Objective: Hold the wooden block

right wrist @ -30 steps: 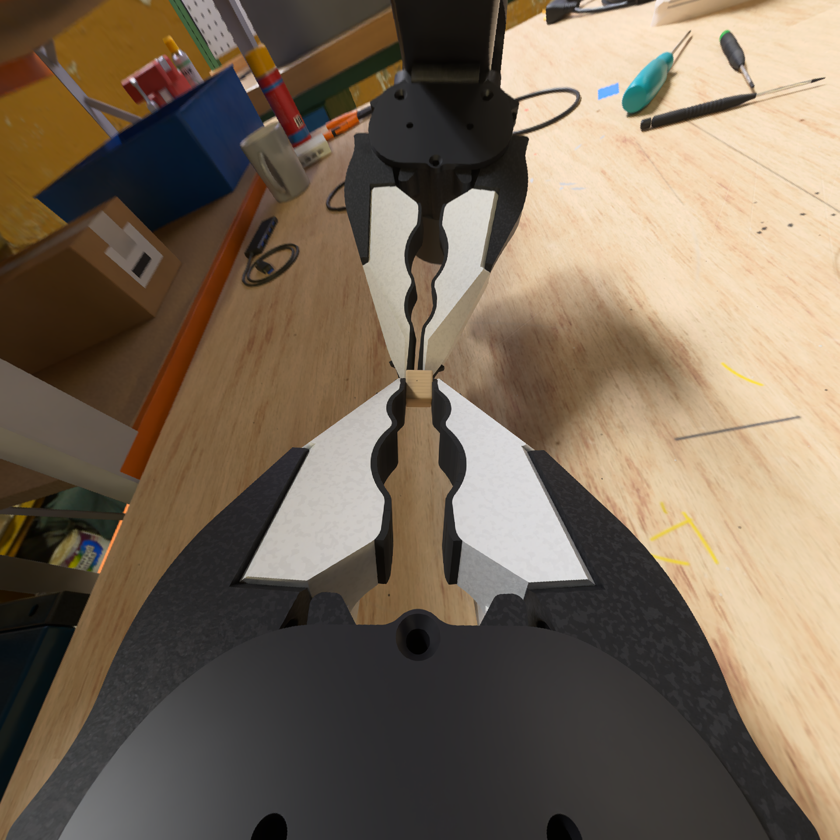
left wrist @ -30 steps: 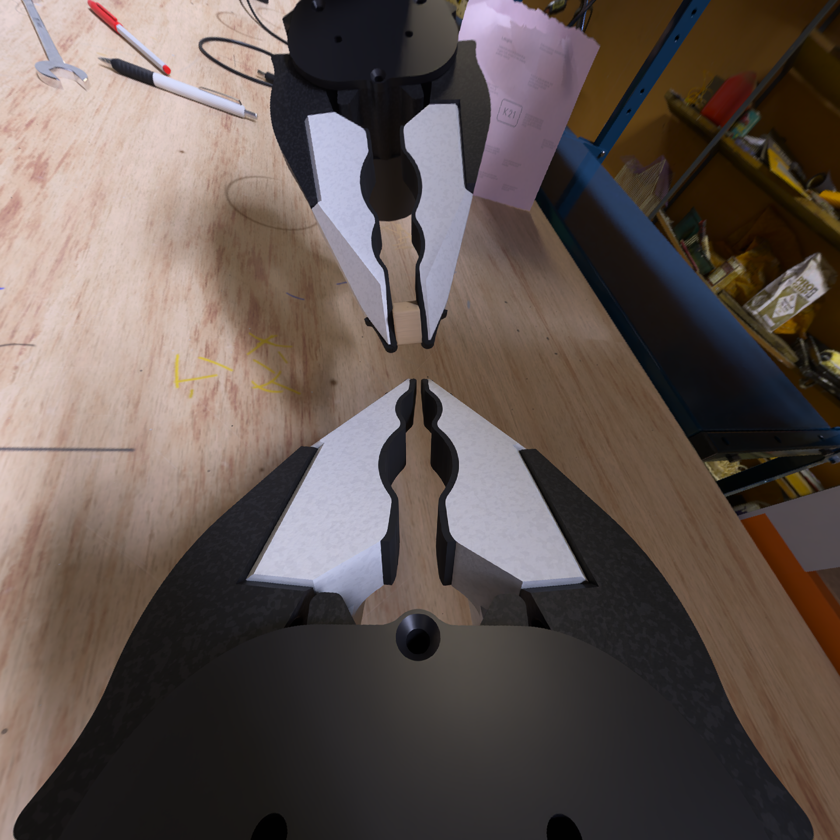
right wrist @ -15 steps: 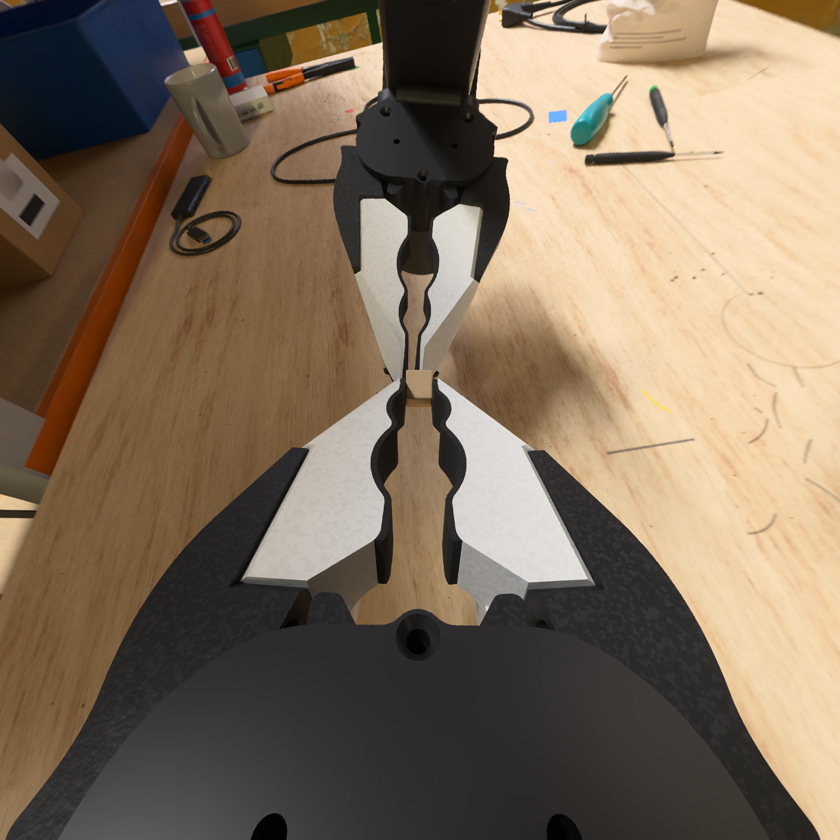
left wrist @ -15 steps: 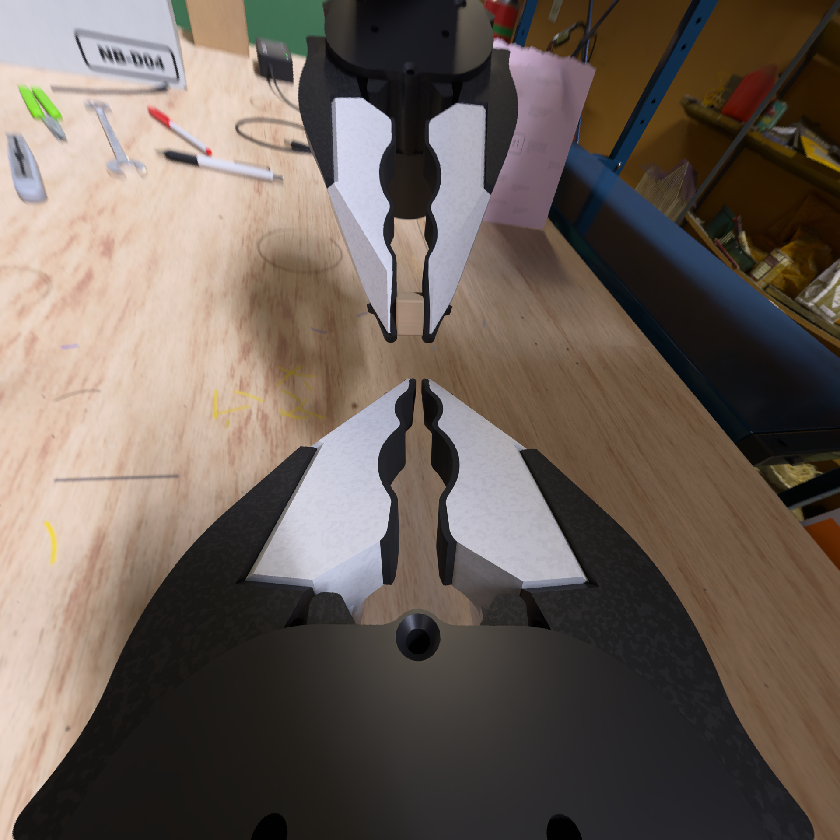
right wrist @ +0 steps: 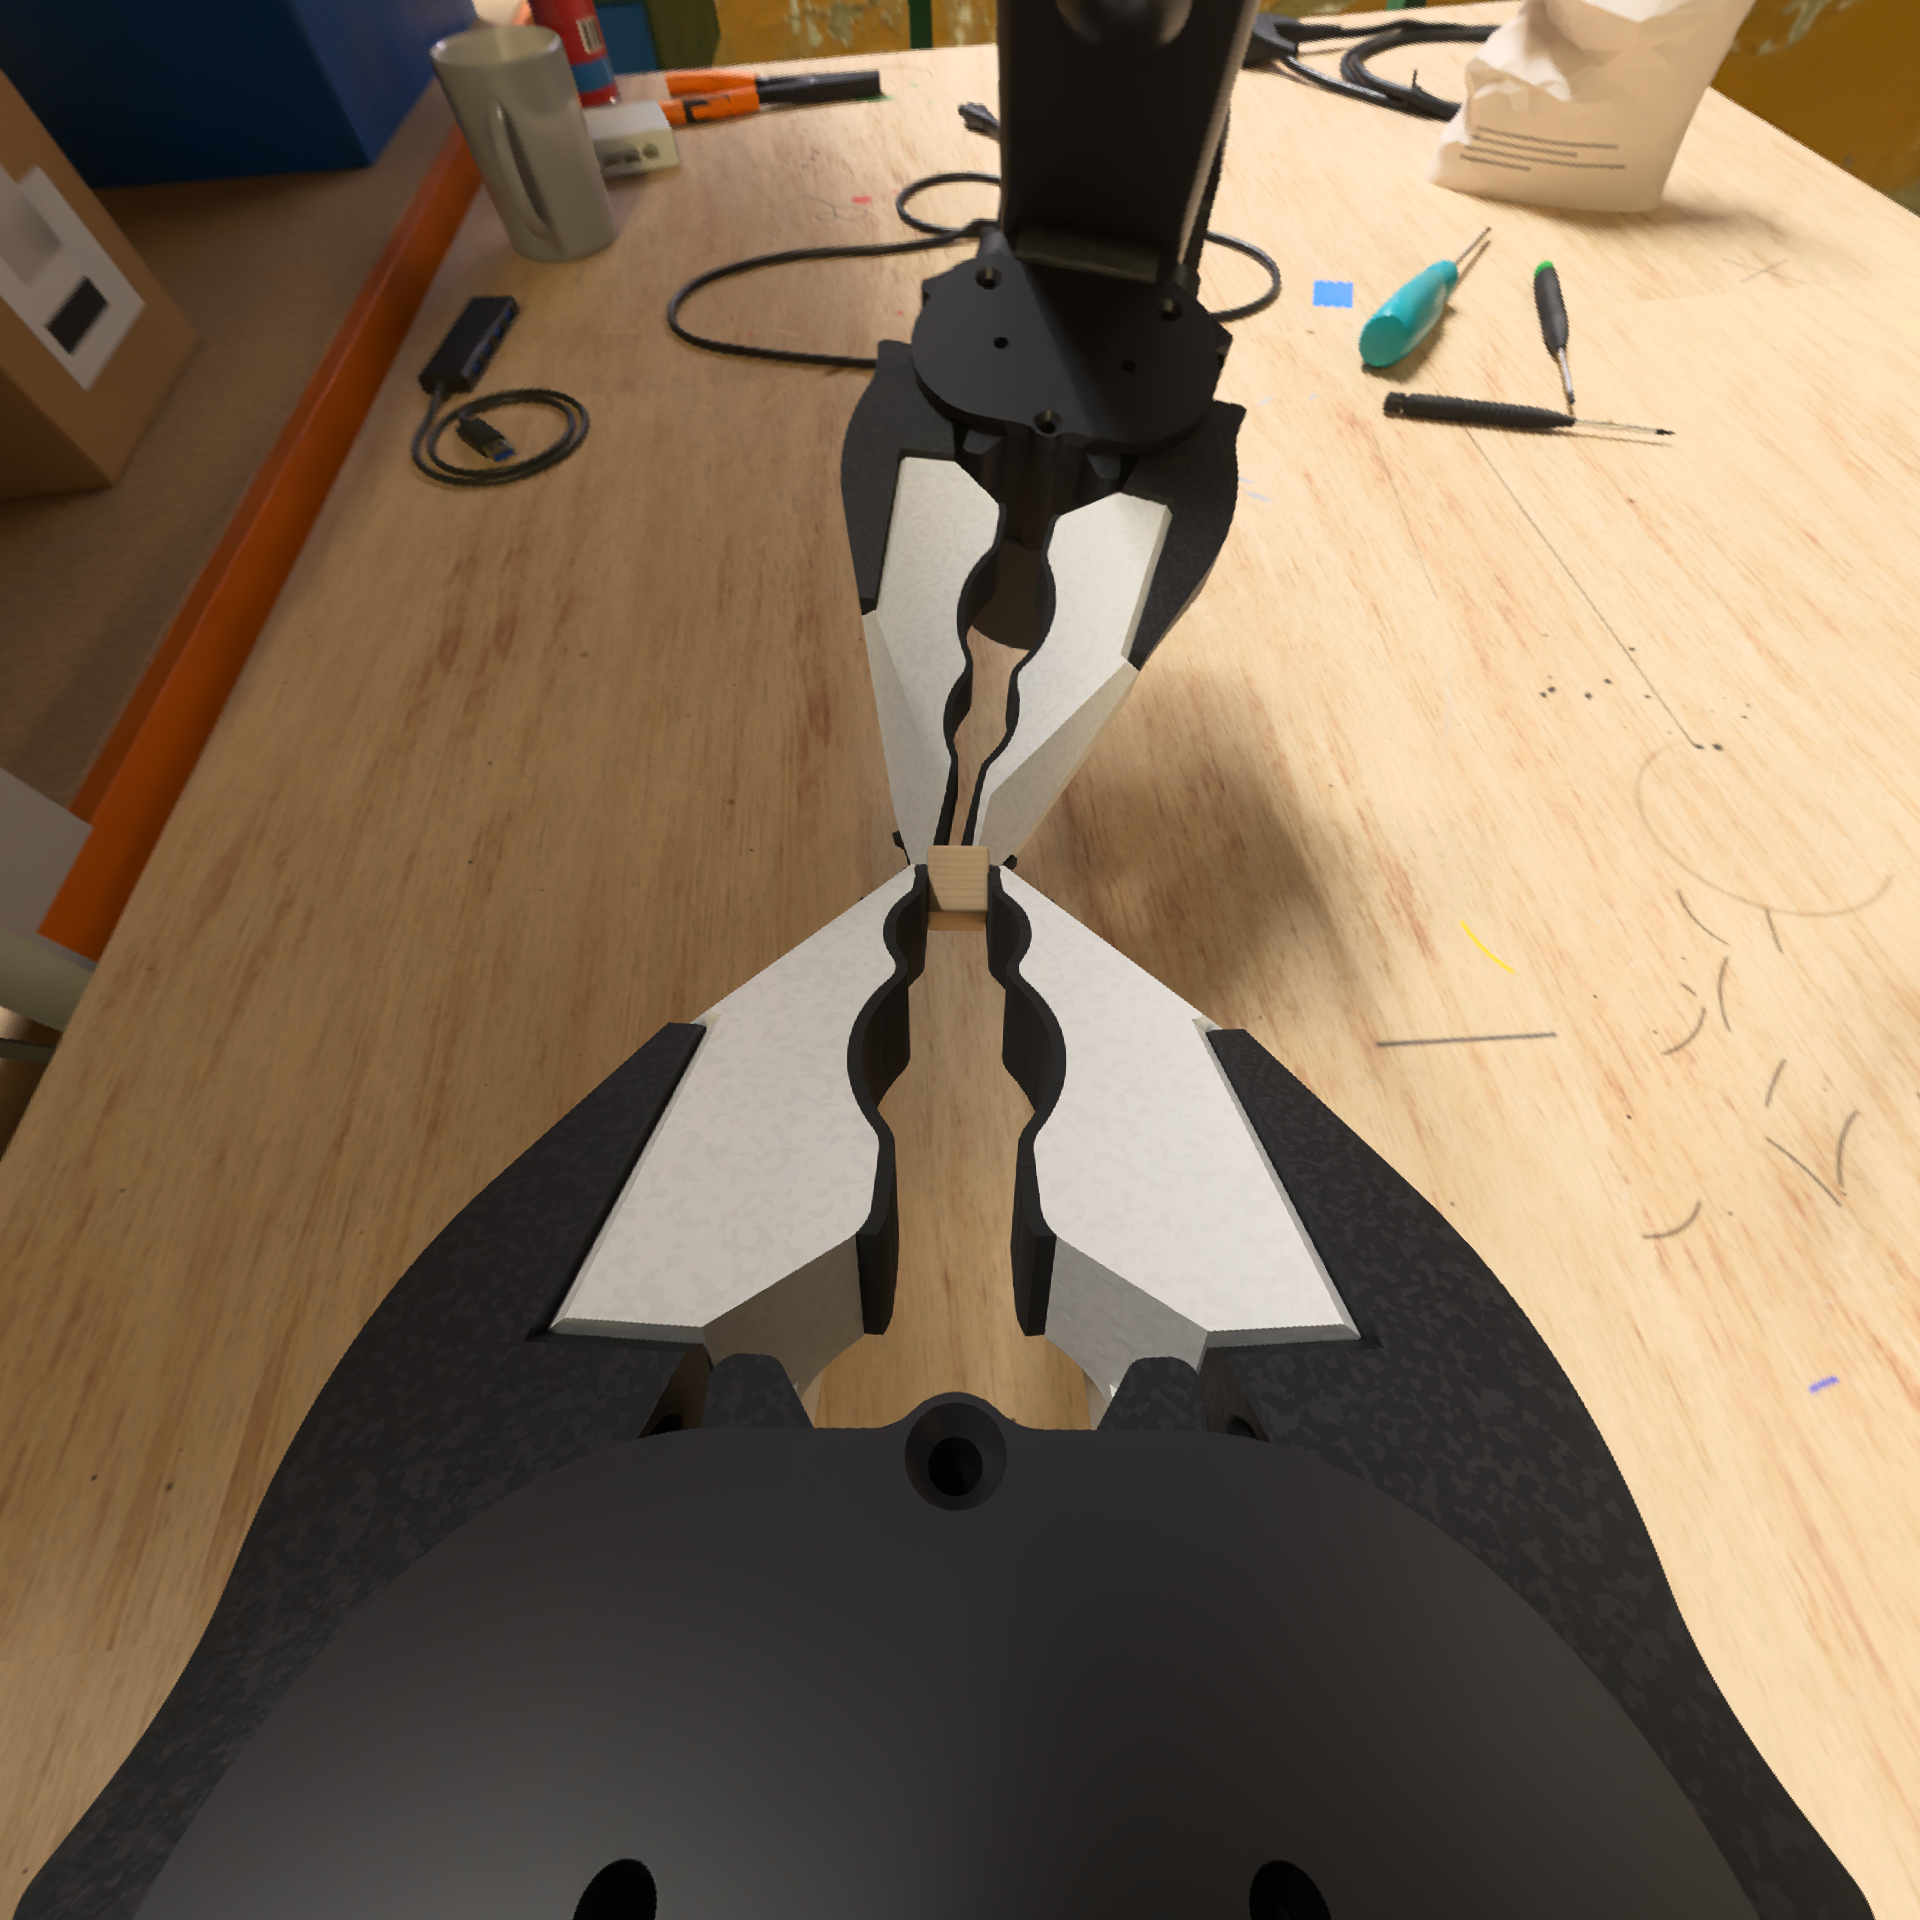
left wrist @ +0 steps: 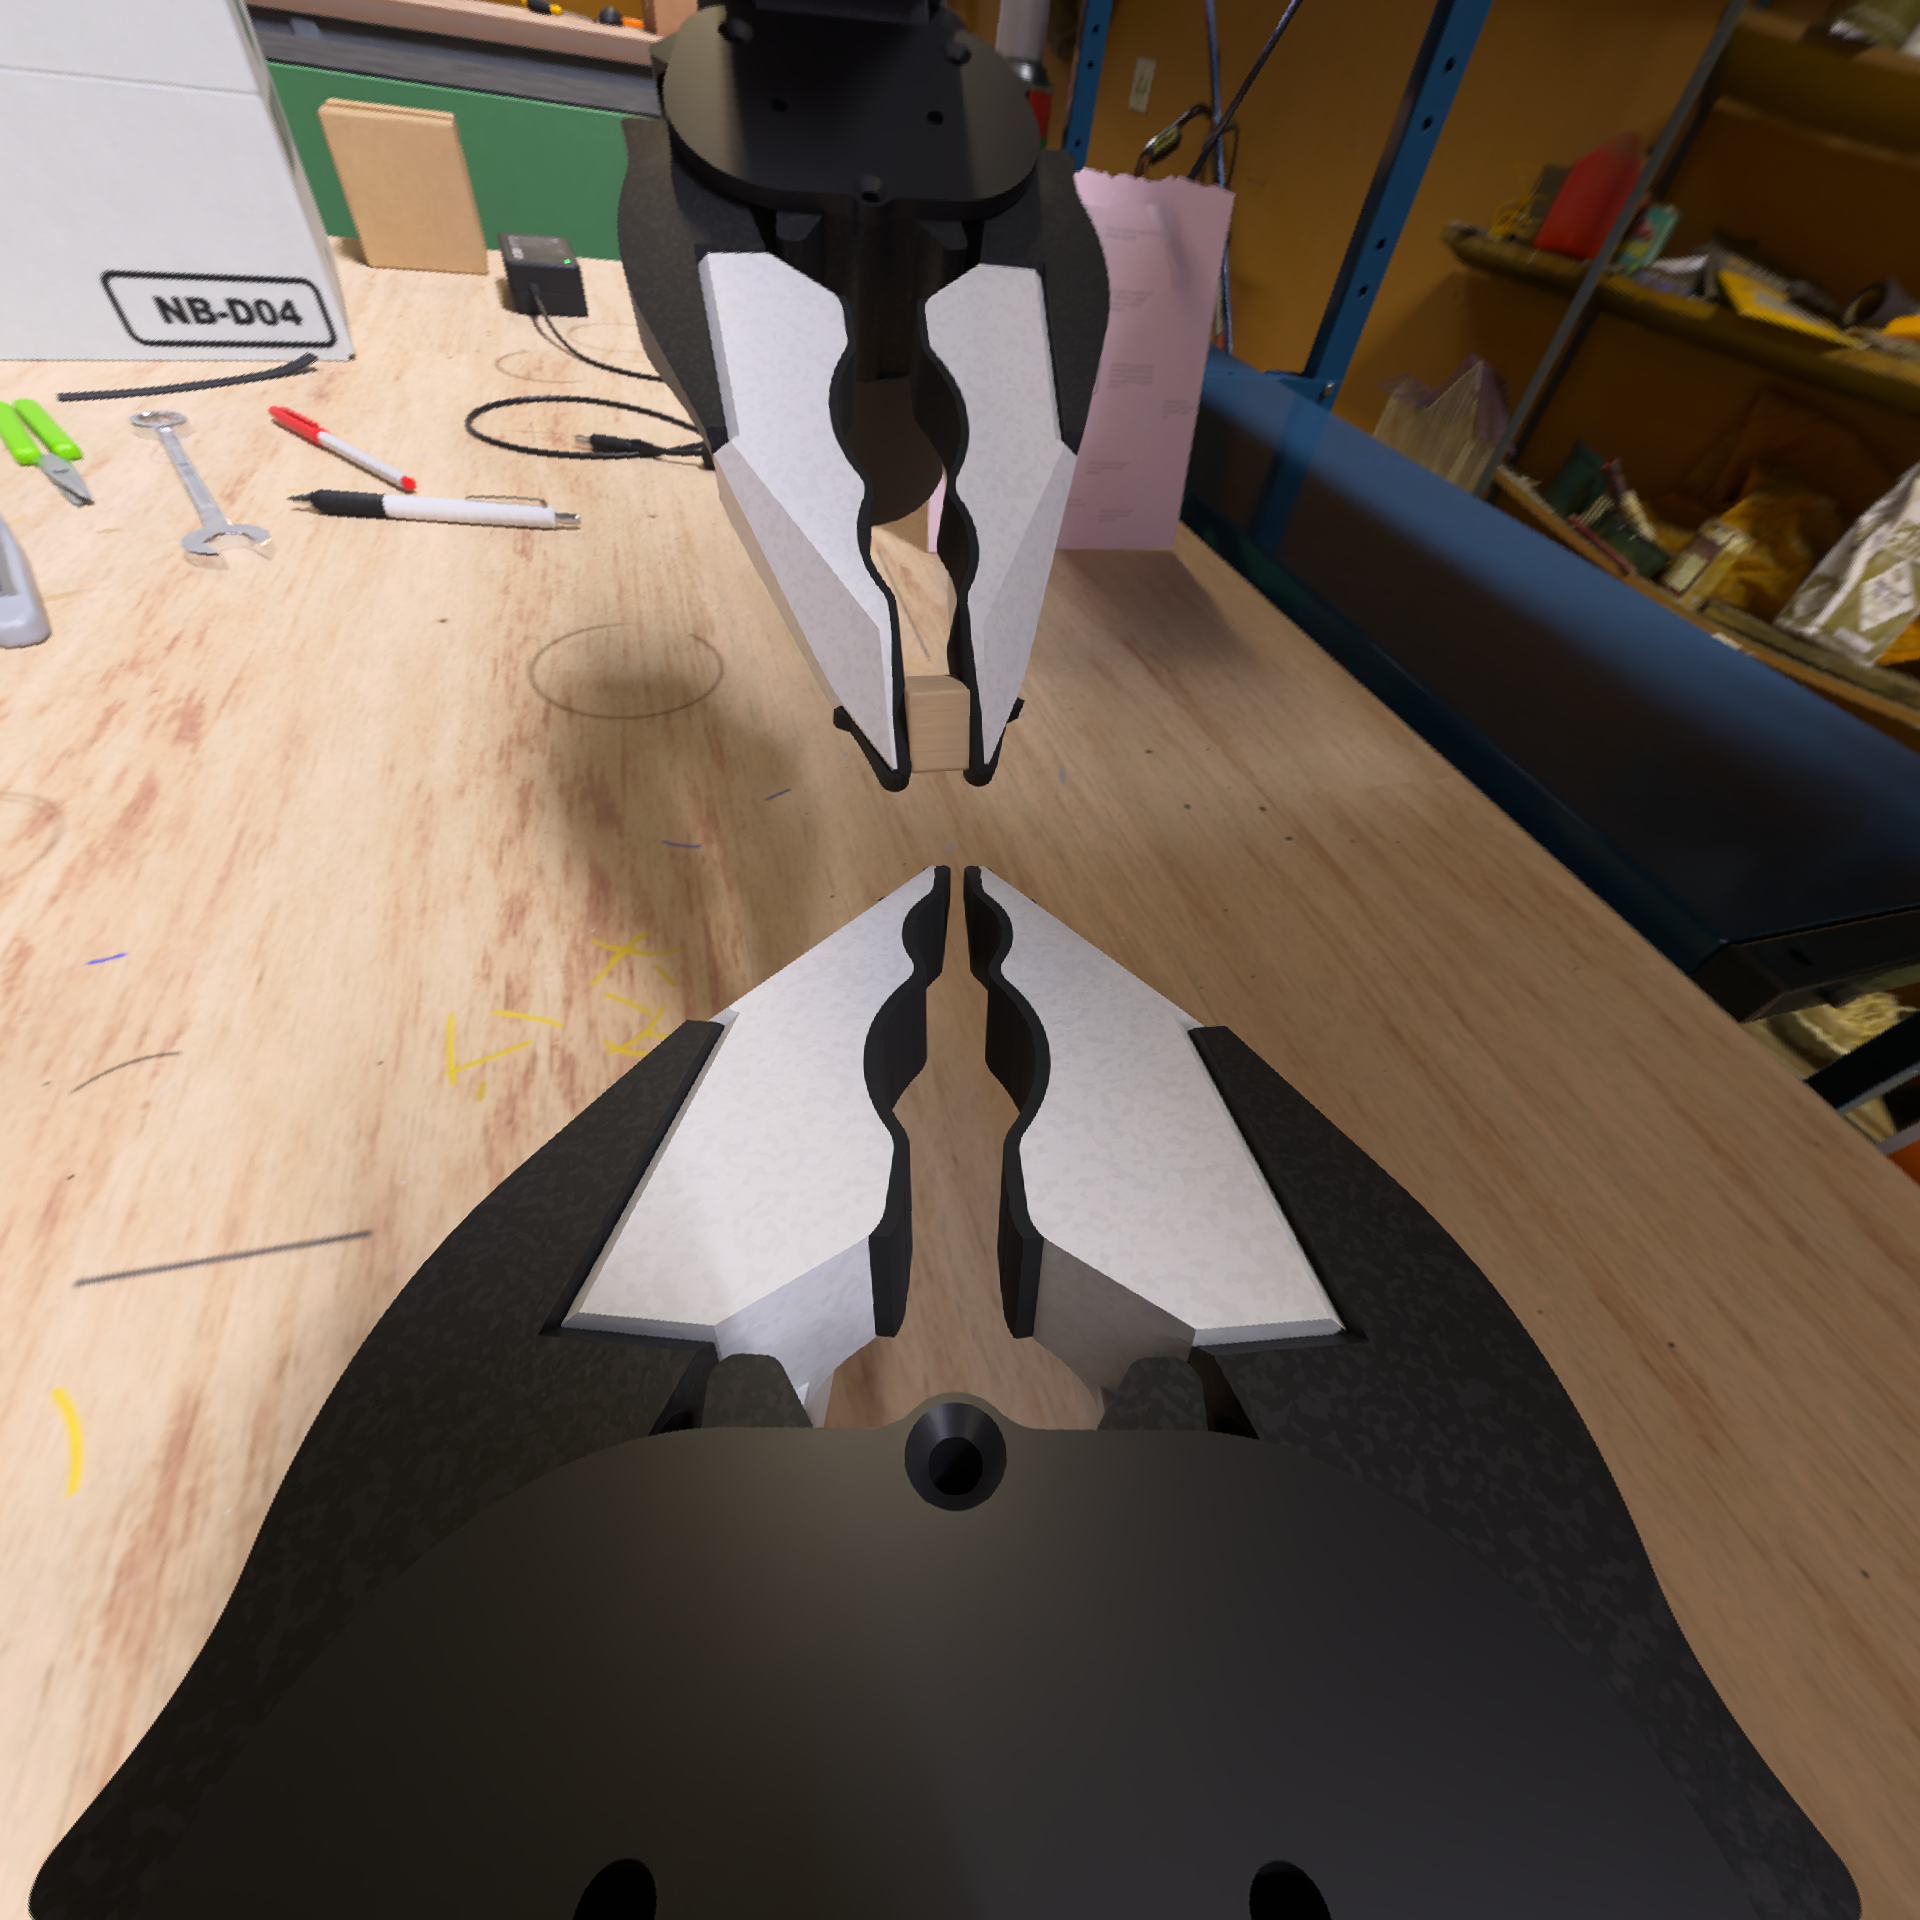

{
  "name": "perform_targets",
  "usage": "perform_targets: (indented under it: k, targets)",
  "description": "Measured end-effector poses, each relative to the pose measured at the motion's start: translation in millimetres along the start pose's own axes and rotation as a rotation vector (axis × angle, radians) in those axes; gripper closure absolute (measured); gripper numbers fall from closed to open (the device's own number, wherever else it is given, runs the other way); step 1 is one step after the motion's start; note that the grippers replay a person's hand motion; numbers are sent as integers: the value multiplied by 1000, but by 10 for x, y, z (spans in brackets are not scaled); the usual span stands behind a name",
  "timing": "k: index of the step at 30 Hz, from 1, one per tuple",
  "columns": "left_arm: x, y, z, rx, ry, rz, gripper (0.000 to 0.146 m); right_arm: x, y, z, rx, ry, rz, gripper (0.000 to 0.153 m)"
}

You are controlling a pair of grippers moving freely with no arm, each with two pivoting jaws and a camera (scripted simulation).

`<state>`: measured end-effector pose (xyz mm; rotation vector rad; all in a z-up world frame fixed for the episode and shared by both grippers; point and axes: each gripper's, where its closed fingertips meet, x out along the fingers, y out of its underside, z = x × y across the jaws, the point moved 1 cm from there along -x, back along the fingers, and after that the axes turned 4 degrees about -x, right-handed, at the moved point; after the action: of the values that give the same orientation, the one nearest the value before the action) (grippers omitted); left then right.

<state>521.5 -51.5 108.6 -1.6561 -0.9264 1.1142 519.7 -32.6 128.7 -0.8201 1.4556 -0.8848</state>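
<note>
A small pale wooden block (right wrist: pixel 957 881) is pinched between the fingertips of my right gripper (right wrist: pixel 957 906), which holds it in the air above the wooden bench (right wrist: pixel 520 831). In the left wrist view the same block (left wrist: pixel 938 732) sits between the right gripper's tips (left wrist: pixel 938 777), facing me. My left gripper (left wrist: pixel 956 875) has its jaws almost together with nothing between them, tip to tip with the right gripper and a short gap from the block. In the right wrist view the left gripper (right wrist: pixel 957 844) stands just beyond the block.
On the bench in the left wrist view lie pens (left wrist: pixel 447 509), a spanner (left wrist: pixel 197 488), a white box (left wrist: pixel 145 177) and a pink paper bag (left wrist: pixel 1143 364); a blue bin (left wrist: pixel 1558 644) runs along the right edge. The right wrist view shows a mug (right wrist: pixel 530 145), cables (right wrist: pixel 499 436) and screwdrivers (right wrist: pixel 1413 312).
Both views have swung so that more of the far bench shows. The right gripper keeps the block; the gap between the left gripper and the block is unchanged.
</note>
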Motion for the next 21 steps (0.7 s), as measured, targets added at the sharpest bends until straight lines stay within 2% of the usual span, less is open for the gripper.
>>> perform_targets:
  k: [8,21]
  targets:
    - [-18,-74,-100,-43,71,-42,144,-12,-64,66,16,-69,-104,143]
    - [-32,-61,-108,-49,69,-16,143,-3,-80,64,24,-55,-73,143]
